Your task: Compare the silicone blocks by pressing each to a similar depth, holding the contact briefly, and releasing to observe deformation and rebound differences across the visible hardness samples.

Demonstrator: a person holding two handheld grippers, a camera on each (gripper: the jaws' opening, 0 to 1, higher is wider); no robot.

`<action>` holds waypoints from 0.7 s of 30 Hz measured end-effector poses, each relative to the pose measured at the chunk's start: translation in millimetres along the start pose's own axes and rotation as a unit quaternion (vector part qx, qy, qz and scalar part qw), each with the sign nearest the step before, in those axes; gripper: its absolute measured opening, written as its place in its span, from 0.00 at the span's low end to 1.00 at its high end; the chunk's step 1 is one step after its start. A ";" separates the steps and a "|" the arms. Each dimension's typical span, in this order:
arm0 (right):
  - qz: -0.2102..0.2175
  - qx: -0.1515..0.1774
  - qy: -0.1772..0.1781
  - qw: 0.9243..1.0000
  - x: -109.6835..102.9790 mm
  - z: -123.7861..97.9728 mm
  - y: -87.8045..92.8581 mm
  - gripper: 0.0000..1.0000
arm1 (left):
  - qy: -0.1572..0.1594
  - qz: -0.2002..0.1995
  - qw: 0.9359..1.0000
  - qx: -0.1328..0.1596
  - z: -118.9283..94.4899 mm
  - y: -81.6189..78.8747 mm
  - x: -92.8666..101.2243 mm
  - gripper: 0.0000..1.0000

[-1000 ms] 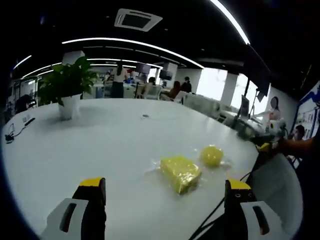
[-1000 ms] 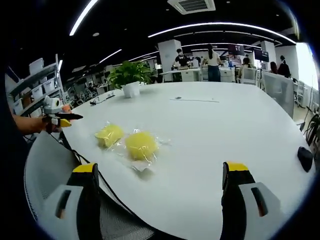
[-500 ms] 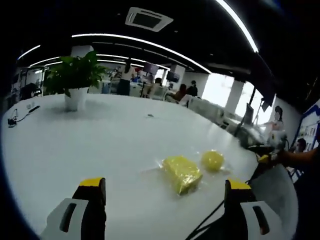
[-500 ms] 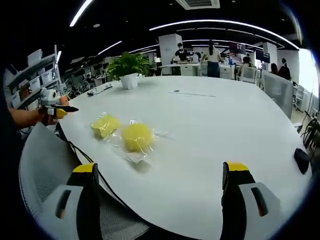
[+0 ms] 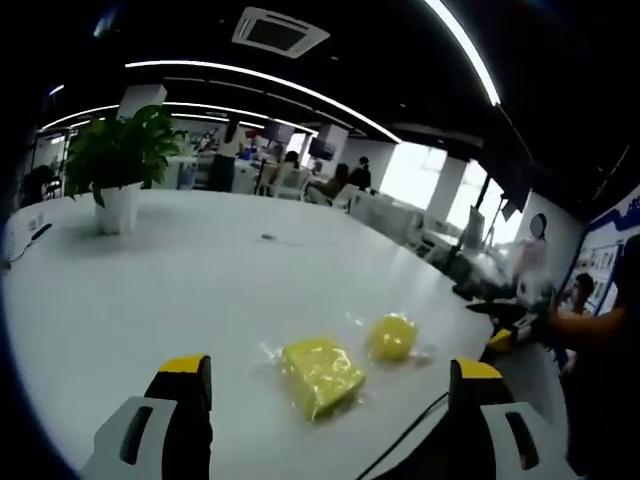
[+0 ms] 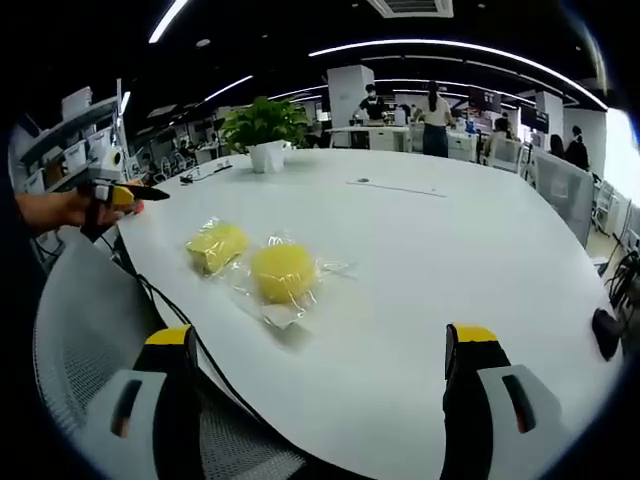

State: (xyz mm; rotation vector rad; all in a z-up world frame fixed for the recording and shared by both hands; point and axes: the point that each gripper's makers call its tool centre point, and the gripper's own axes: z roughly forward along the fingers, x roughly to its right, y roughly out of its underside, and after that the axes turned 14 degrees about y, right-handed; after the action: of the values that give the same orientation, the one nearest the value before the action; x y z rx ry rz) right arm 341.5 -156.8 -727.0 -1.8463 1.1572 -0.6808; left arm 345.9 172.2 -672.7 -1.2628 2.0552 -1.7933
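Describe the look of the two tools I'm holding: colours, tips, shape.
Both match: the left tool and right tool each have two black jaws with yellow tips, widening into white housings with dark slots. Seen from the right gripper view, the left tool shows a yellow-and-black tip.

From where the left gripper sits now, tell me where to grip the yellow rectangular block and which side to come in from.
Take the yellow rectangular block across its two long sides, coming down from above with the left gripper. It lies flat on the white table, so no jaw can get underneath. Its loose clear wrapper may slip, so probably clamp the block itself. The round yellow sample lies close beside it; stay off that side.
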 end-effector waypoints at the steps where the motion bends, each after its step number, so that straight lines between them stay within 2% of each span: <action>1: 0.003 -0.001 -0.002 1.000 0.3 -0.4 0.0 0.96 | 0.006 0.002 1.000 0.004 3.8 -3.0 2.1 1.00; 6: 0.015 0.008 -0.005 1.000 0.5 -1.3 -5.8 0.96 | 0.018 0.010 1.000 -0.010 26.9 -6.2 7.7 1.00; 9: 0.033 0.017 -0.005 0.999 0.5 -2.7 -9.0 0.96 | 0.033 0.003 0.999 -0.008 43.9 -13.9 14.2 1.00; 14: 0.049 0.022 -0.001 0.999 2.7 -4.5 -11.1 0.96 | 0.049 -0.014 0.998 -0.024 68.3 -13.4 18.4 1.00; 21: 0.054 0.024 0.003 0.998 6.9 -8.9 -10.8 0.96 | 0.067 -0.037 0.997 -0.018 97.0 -21.3 19.6 1.00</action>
State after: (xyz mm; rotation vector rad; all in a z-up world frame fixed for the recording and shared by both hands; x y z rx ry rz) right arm 342.4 -163.8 -713.0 -1.7294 1.2252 -0.6486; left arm 401.2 87.4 -673.6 -1.2760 2.1456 -1.9324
